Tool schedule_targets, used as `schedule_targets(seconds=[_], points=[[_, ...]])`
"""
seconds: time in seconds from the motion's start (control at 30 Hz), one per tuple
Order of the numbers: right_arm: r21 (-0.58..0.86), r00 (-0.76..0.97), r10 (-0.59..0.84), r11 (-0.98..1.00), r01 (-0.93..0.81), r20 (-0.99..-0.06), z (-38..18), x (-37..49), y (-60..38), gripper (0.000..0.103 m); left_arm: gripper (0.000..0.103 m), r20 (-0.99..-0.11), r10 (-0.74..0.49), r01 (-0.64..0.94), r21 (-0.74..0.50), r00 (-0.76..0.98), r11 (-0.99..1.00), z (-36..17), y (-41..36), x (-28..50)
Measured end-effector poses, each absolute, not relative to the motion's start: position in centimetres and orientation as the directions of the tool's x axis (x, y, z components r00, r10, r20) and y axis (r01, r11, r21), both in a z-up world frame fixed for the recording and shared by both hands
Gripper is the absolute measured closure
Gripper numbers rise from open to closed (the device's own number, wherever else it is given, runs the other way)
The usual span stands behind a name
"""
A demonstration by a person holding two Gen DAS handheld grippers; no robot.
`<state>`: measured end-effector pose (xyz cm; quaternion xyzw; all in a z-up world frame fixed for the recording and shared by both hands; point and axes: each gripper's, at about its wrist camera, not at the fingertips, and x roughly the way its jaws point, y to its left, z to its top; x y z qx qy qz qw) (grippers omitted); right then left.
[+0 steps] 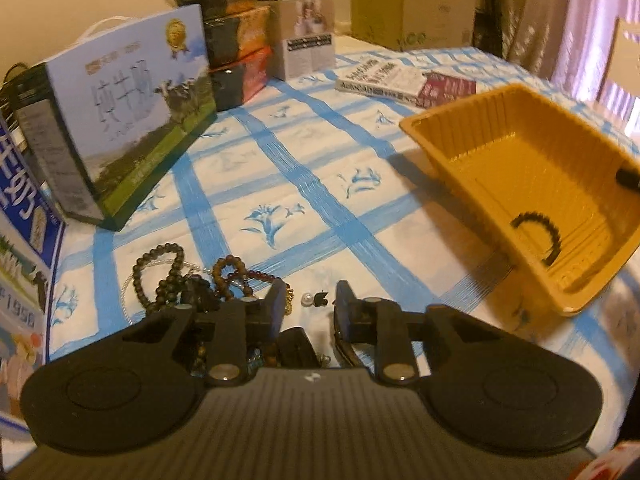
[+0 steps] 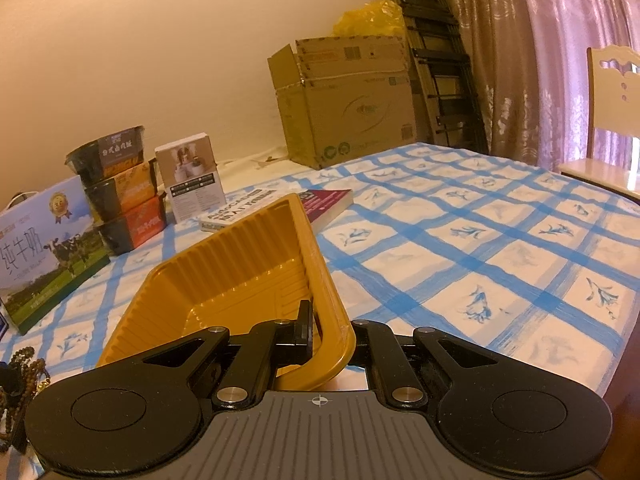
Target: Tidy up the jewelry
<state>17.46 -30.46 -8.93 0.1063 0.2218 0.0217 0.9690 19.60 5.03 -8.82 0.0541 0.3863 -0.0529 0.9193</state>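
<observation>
**Tray Tilted Up While Left Claw Hangs Over the Bead Pile**

On the blue-checked surface (image 1: 320, 168), the left claw (image 1: 310, 300) is hovering low over a heap of jewelry (image 1: 200, 280), its fingers standing slightly apart with nothing pinched between them. Dark and brown bead bracelets are lying tangled just beyond and beneath its left finger (image 1: 276, 300), and a small white pearl (image 1: 307, 299) with a tiny dark piece beside it is sitting in the gap ahead of the fingertips, untouched.

Off to the right, the right claw (image 2: 316, 332) is holding a yellow plastic tray (image 2: 248, 264) by its near wall, the jaws clamped together on that wall: one finger is showing inside the tray, the other is hidden outside it. The tray is sitting tilted, its gripped side raised off the cloth and its open face leaning toward the bead pile. A black bead bracelet (image 1: 540, 236) is lying curled inside the tray, low against its floor.

Farther back, a milk carton box (image 1: 128, 120) is standing to the left of the pile, stacked instant-food bowls (image 2: 120, 192) are rising behind it, a pair of books (image 1: 404, 80) is lying flat beyond the tray, and a cardboard box (image 2: 348, 108) is sitting against the wall.
</observation>
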Motion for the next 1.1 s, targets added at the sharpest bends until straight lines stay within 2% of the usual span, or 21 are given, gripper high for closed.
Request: schedule_targets(seconds=[0.1,0.63,1.1], points=[[0.216,0.901,0.088,0.976,0.006,-0.425,-9.0,17.4,-30.5,0.096,0.089,-0.732,-0.054,0.154,0.070,0.679,0.986,-10.0,4.9,20.8],[0.223,0.898,0.090,0.975,0.009,-0.431,-9.1,17.4,-30.4,0.096,0.085,-0.769,-0.042,0.152,0.072,0.638,0.986,-13.0,4.3,23.2],[0.221,0.896,0.093,0.975,0.005,-0.433,-9.7,17.4,-30.3,0.096,0.087,-0.747,-0.027,0.160,0.106,0.664,0.982,-12.6,4.1,22.8]])
